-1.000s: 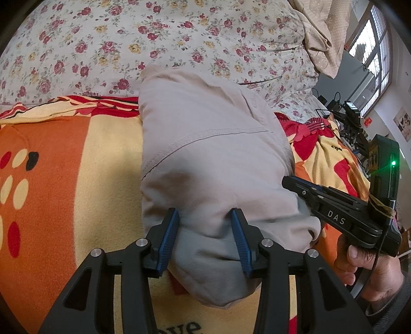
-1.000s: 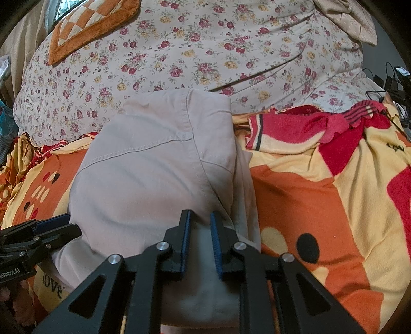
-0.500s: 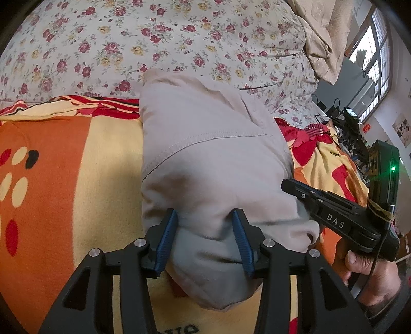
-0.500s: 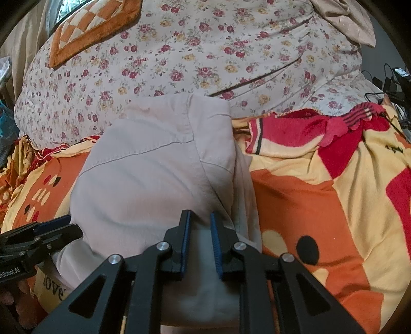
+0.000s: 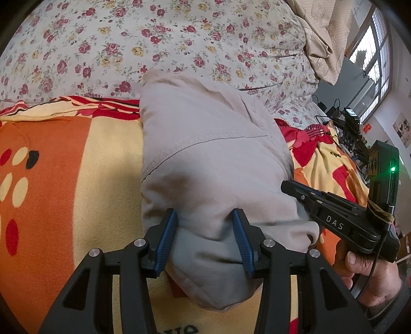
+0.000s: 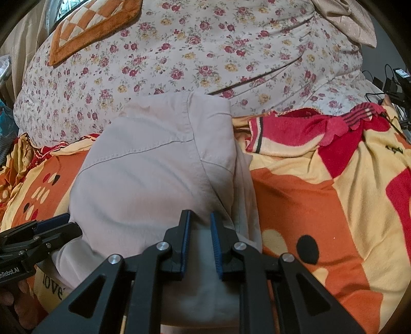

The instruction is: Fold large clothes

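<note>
A folded beige garment (image 5: 205, 154) (image 6: 154, 174) lies lengthwise on an orange and yellow blanket (image 5: 77, 179) (image 6: 308, 205). Its far end reaches the floral quilt. My left gripper (image 5: 205, 214) is shut on a thick bunch of cloth at the garment's near left edge; the fabric bulges between the blue pads. My right gripper (image 6: 199, 214) pinches the near right edge with its pads close together. Each gripper shows in the other's view: the right gripper (image 5: 290, 185) from the side, held by a hand (image 5: 364, 267), and the left gripper (image 6: 64, 223) at the lower left.
A floral quilt (image 5: 179, 38) (image 6: 205, 51) is heaped behind the garment, with an orange checkered cushion (image 6: 95, 23) on top. A beige cloth (image 5: 318, 38) hangs at the back right. Cables and devices (image 5: 349, 123) stand beyond the bed's right side, under a window (image 5: 372, 46).
</note>
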